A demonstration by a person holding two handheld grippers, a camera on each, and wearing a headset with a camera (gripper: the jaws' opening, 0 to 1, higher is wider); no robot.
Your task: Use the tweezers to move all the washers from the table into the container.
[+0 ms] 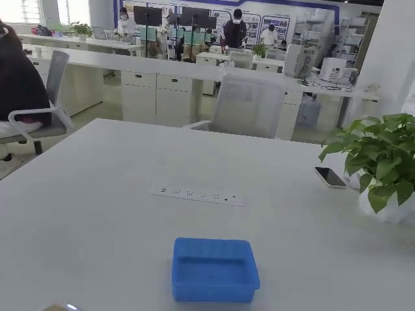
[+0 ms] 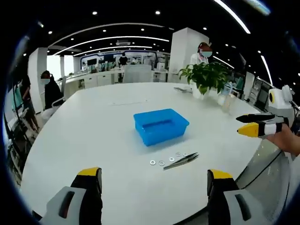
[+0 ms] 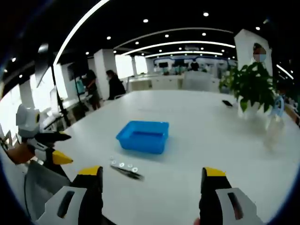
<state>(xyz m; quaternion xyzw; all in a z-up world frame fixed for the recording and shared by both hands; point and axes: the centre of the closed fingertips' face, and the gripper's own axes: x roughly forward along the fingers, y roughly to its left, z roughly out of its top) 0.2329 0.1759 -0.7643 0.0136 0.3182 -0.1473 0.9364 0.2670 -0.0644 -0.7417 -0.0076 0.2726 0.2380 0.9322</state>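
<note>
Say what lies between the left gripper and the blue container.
Left gripper view: a row of washers and the tweezers, on the table.

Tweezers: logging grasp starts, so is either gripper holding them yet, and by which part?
Nothing is held. Both the left gripper and right gripper are open and empty; the tweezers lie on the table beside the washers.

You're in an open-plan office.
Your long white table (image 1: 97, 214) has a built-in socket strip (image 1: 198, 194); beyond it stand mesh chairs (image 1: 249, 107), rows of white desks (image 1: 130, 63), a potted plant (image 1: 382, 155) and people (image 1: 235, 29) at monitors (image 1: 148, 14).
</note>
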